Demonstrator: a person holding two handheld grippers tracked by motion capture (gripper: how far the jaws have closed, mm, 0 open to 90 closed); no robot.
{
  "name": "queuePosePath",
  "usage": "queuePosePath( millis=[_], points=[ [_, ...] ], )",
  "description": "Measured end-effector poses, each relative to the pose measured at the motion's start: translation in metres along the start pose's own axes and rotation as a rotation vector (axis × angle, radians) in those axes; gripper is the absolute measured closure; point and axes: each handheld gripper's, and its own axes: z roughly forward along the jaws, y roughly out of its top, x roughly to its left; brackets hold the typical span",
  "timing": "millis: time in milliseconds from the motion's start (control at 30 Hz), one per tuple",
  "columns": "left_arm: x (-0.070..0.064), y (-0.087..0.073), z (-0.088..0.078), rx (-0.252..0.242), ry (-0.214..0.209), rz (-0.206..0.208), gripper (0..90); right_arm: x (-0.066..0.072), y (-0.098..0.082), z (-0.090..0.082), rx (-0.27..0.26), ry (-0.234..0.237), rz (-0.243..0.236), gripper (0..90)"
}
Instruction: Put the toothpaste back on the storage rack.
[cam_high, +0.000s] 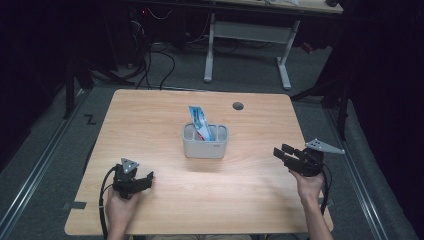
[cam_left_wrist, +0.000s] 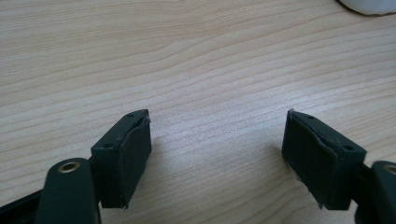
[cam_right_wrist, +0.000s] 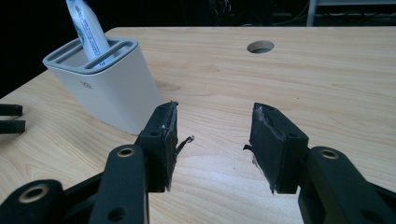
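The table (cam_high: 165, 205) is a light wooden top with a round hole (cam_high: 238, 106) near its far edge. A white holder (cam_high: 205, 142) with several compartments stands about in the middle of it, and a blue and white tube (cam_high: 199, 121) sticks out of one of the middle compartments, leaning toward the far left.

The person's two forearms come in from the near edge. The left hand (cam_high: 120, 202) rests low at the near left part of the table and holds the left gripper (cam_high: 148, 178), which points right and a little toward the holder. The right hand (cam_high: 307, 182) is at the right side and holds the right gripper (cam_high: 281, 152) above the table, pointing left toward the holder. Both grippers are well apart from the holder, with the holder between them.

In the left gripper view the left gripper (cam_left_wrist: 217, 156) has its jaws wide apart with only bare wood between them, and a small white edge of the holder (cam_left_wrist: 369, 5) is in the top right corner. In the right gripper view the right gripper (cam_right_wrist: 212, 140) has its jaws moderately apart and holds nothing; the holder (cam_right_wrist: 107, 79) and the tube (cam_right_wrist: 88, 28) stand to the upper left of the jaws, and the hole (cam_right_wrist: 260, 46) lies beyond.
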Motion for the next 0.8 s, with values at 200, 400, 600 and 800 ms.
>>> queuePosePath(
  millis=[200,400,600,800],
  points=[
    [0.000,0.000,0.000,0.000,0.000,0.000,24.3,-0.001,-0.006,0.002,0.012,-0.003,0.011,51.6],
    [0.000,0.000,0.000,0.000,0.000,0.000,24.3,-0.003,-0.012,0.004,0.026,-0.009,0.019,51.4],
    [0.000,0.000,0.000,0.000,0.000,0.000,24.3,-0.003,-0.018,0.005,0.032,-0.011,0.024,51.6],
    [0.000,0.000,0.000,0.000,0.000,0.000,24.3,-0.004,-0.024,0.006,0.049,-0.018,0.033,51.2]
  ],
)
